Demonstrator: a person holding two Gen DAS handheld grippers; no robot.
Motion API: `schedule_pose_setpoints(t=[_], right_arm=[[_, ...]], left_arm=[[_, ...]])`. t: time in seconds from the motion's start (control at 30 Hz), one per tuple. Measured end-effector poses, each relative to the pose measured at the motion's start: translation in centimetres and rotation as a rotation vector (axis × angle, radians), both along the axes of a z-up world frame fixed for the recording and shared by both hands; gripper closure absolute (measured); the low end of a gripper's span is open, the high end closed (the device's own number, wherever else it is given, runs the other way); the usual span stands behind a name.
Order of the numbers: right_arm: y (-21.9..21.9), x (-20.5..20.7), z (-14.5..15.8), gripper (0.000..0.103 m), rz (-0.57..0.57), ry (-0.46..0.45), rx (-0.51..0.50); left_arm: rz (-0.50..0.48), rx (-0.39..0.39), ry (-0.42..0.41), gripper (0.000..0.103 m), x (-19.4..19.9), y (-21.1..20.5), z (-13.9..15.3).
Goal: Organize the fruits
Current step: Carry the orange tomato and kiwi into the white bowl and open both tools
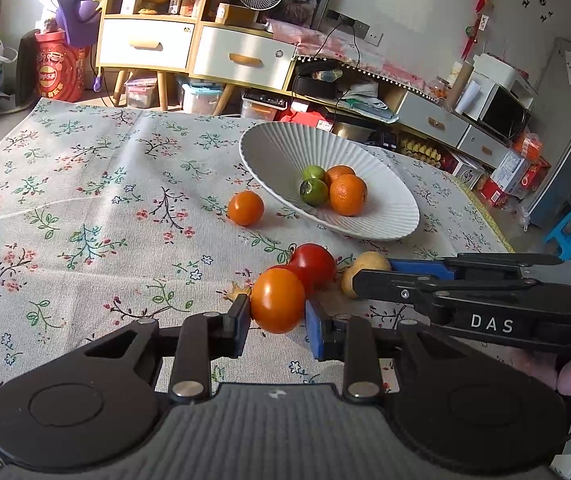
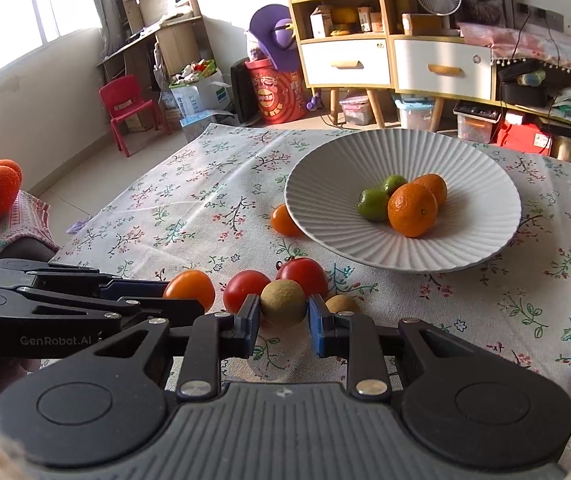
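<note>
A white ribbed bowl point(image 1: 381, 220) point(image 2: 477, 248) on the floral cloth holds two oranges point(image 1: 347, 194) point(image 2: 412, 210) and two limes point(image 1: 313, 192) point(image 2: 372, 205). My left gripper point(image 1: 277, 314) is shut on an orange tomato point(image 1: 277, 300) point(image 2: 189, 289). My right gripper point(image 2: 283, 312) is shut on a tan round fruit point(image 2: 283, 302) point(image 1: 369, 263). Two red tomatoes point(image 1: 312, 266) point(image 2: 303, 274) lie just beyond the grippers. A second tan fruit point(image 2: 340, 303) sits right of the right gripper. Another orange tomato point(image 1: 245, 208) point(image 2: 283, 220) lies by the bowl's left rim.
The table's far edge point(image 1: 145, 108) faces a shelf unit with drawers point(image 1: 189, 48) and storage boxes. A red child's chair point(image 2: 127, 108) stands on the floor to the left. A low cabinet with a microwave point(image 1: 501, 112) is on the right.
</note>
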State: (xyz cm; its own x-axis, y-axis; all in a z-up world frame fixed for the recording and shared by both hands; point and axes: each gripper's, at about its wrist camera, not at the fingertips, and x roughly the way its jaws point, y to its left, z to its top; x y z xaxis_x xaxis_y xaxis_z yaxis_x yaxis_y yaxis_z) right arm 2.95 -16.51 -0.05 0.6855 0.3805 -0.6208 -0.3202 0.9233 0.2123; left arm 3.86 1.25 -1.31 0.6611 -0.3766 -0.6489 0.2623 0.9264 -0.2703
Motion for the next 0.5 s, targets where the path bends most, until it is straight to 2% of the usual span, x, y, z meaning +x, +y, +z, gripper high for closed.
schedule_pose_setpoints(t=[0.23,0.5], right_arm=[[-1.9,1.0,0.5,0.080,-0.070,0.003,0.035],[-3.7,2.6,0.7,0.080,-0.123,-0.012,0.034]], left_arm=[[-0.003,-0.020,-0.012,0.077,1.2,-1.5,0.9],[-0.035,0.005,-0.046,0.077,3.1,-3.9,1.8]])
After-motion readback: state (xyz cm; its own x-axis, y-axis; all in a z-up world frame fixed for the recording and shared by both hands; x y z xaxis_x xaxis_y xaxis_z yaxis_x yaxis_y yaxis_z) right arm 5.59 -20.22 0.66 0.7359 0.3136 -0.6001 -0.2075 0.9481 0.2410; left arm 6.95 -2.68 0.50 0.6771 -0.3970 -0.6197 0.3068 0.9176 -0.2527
